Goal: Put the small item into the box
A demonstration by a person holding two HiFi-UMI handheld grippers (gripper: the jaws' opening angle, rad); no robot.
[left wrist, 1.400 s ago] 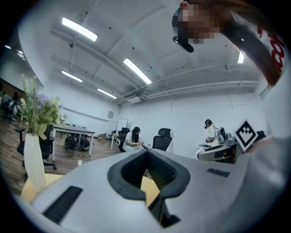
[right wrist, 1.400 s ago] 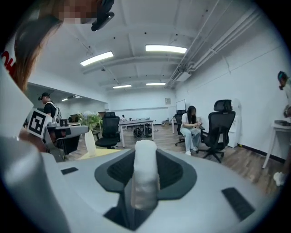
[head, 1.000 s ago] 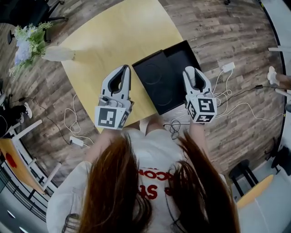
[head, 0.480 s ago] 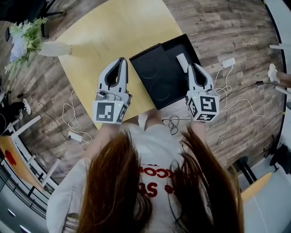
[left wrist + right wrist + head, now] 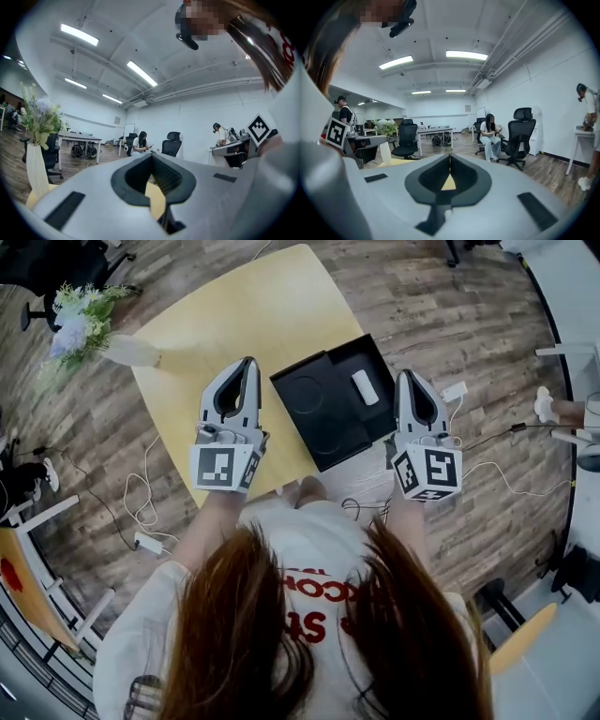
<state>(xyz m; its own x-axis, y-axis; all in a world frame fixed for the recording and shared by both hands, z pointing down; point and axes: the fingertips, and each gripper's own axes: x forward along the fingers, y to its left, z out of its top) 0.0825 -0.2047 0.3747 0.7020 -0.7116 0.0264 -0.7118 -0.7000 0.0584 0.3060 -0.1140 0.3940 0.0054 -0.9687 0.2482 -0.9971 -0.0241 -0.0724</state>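
- Small item (image 5: 365, 387): white, oblong, lying inside the box (image 5: 323, 432), in the compartment on the side toward the right gripper. No gripper touches it.
- Box: black and open, with round recesses in the part next to the item's compartment. It sits on the yellow table (image 5: 234, 306), at the table edge nearest the person.
- Left gripper (image 5: 247, 365): jaws together at the tips, with nothing between them. It is held over the table just left of the box, clear of it.
- Right gripper (image 5: 404, 377): jaws have just been closing. The tips now meet and nothing is caught between them. It is held just right of the box, beyond the table edge and over the wooden floor (image 5: 450, 296).
- Both grippers point away from the person, one on either side of the box.
- Vase (image 5: 131, 352) with flowers (image 5: 80, 315) lies toward the far left corner of the table, well apart from the box.
- White adapter (image 5: 453, 391) and loose cables are on the floor to the right of the table.
- Right gripper view: a seated person (image 5: 490, 133) and an office chair (image 5: 520, 131) are far across the room.
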